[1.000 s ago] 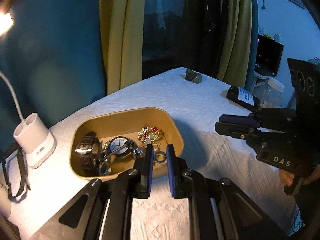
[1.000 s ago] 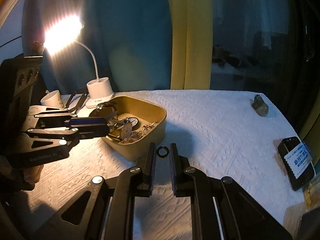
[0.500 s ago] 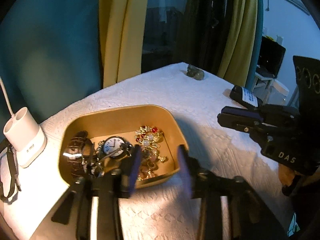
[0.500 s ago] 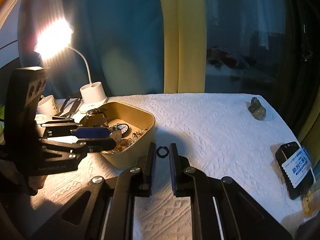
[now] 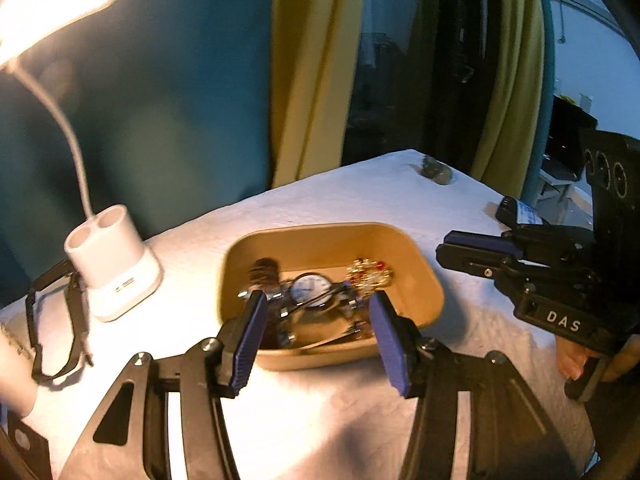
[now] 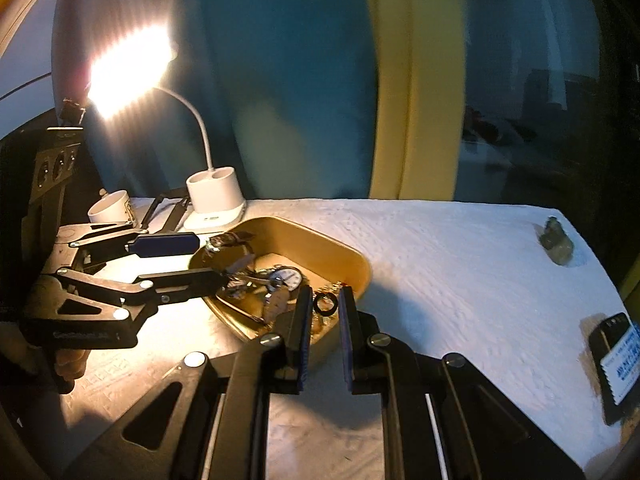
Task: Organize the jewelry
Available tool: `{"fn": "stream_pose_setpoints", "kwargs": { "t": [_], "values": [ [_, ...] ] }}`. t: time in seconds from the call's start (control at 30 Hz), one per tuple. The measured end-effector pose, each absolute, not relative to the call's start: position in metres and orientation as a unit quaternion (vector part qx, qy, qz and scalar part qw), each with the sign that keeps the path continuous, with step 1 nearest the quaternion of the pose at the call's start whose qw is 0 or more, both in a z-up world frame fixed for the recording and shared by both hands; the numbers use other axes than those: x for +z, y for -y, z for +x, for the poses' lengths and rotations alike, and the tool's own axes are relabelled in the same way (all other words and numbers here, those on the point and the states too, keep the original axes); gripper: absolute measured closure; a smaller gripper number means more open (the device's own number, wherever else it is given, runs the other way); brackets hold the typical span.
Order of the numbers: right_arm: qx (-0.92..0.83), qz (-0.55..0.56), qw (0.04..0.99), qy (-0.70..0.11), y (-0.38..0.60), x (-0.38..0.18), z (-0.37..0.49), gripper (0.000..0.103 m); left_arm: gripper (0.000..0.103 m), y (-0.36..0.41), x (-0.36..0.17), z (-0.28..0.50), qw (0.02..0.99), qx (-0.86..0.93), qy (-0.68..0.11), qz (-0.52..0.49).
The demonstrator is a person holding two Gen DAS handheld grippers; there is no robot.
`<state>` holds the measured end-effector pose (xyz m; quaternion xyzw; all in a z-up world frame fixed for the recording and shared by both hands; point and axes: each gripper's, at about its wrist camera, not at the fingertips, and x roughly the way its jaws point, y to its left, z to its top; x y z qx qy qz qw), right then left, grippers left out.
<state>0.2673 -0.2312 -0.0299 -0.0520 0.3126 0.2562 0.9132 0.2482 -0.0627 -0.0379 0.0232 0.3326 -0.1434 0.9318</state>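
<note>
A tan tray (image 5: 320,229) on the white cloth holds a white-dial watch (image 5: 307,288), a brown-strap watch (image 5: 264,272) and a gold and red beaded piece (image 5: 370,274). My left gripper (image 5: 318,336) hovers at the tray's near rim, its jaws opening with nothing between them. It also shows in the right wrist view, left gripper (image 6: 212,259) reaching over the tray's left side. My right gripper (image 6: 326,304) is shut on a small black ring (image 6: 325,313), held over the tray's near corner (image 6: 360,272). From the left wrist view, the right gripper (image 5: 444,254) sits just right of the tray.
A white lamp base (image 5: 116,264) with a lit gooseneck lamp stands left of the tray, with a black strap (image 5: 56,328) and a white cup (image 6: 110,206) beside it. A phone (image 6: 618,360) lies at the right edge, a small stone figure (image 6: 556,242) at the far right. Curtains hang behind.
My left gripper was shut on a small ring; its jaws have spread wide and the ring is gone from between them. My right gripper moved its black ring leftward over the tray's corner.
</note>
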Motion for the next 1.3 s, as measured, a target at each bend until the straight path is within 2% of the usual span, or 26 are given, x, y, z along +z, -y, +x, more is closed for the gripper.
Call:
{"fn": "stream_pose_setpoints", "kwargs": {
  "t": [0.47, 0.63, 0.8, 0.93, 1.03, 1.17, 1.3],
  "values": [
    [0.239, -0.056, 0.908, -0.339, 0.213, -0.037, 0.275, 0.091, 0.049, 0.028, -0.04, 0.235, 0.937, -0.112, -0.331, 0.012],
    [0.237, -0.058, 0.908, -0.34, 0.211, -0.034, 0.27, 0.09, 0.045, 0.024, -0.035, 0.226, 0.939, -0.11, -0.327, 0.007],
    [0.237, -0.056, 0.911, -0.334, 0.211, -0.026, 0.258, 0.075, 0.042, 0.018, -0.03, 0.214, 0.939, -0.106, -0.326, -0.001],
    [0.234, -0.058, 0.913, -0.329, 0.211, -0.019, 0.246, 0.072, 0.041, 0.016, -0.026, 0.203, 0.941, -0.104, -0.322, -0.004],
    [0.233, -0.058, 0.915, -0.323, 0.211, -0.013, 0.235, 0.067, 0.036, 0.012, -0.021, 0.191, 0.943, -0.1, -0.318, -0.008],
    [0.231, -0.059, 0.918, -0.318, 0.21, -0.006, 0.22, 0.06, 0.017, 0.007, -0.014, 0.176, 0.949, -0.089, -0.304, -0.012],
    [0.229, -0.063, 0.92, -0.311, 0.207, 0.001, 0.204, 0.058, 0.013, 0.003, -0.005, 0.159, 0.954, -0.082, -0.289, -0.013]
  ]
}}
